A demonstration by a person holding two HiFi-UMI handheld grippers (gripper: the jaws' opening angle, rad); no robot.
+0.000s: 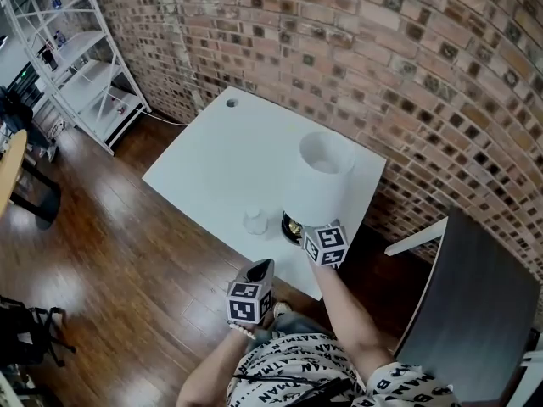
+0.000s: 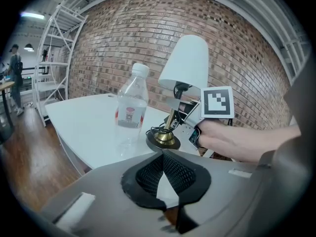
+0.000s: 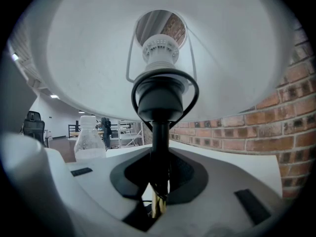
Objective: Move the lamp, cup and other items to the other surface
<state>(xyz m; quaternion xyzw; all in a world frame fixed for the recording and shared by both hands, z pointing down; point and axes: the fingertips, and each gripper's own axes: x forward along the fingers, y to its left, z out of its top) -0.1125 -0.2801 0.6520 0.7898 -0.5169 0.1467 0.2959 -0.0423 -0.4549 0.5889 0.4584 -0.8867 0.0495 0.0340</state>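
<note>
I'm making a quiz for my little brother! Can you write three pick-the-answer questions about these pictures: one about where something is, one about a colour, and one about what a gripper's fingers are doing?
1. Where does the bottle stand?
A. On the floor
B. On the white table, beside the lamp
C. On the metal shelf

2. What colour is the lampshade?
A. White
B. Red
C. Green

3. What is the right gripper doing with its fingers?
A. Spreading them wide over the bottle
B. Closing them on the bottle's cap
C. Closing them on the lamp's stem

Answers:
1 B: the left gripper view shows it upright on the tabletop next to the lamp.
2 A: the shade looks white in every view.
3 C: the right gripper view shows the stem pinched between the fingers.
</note>
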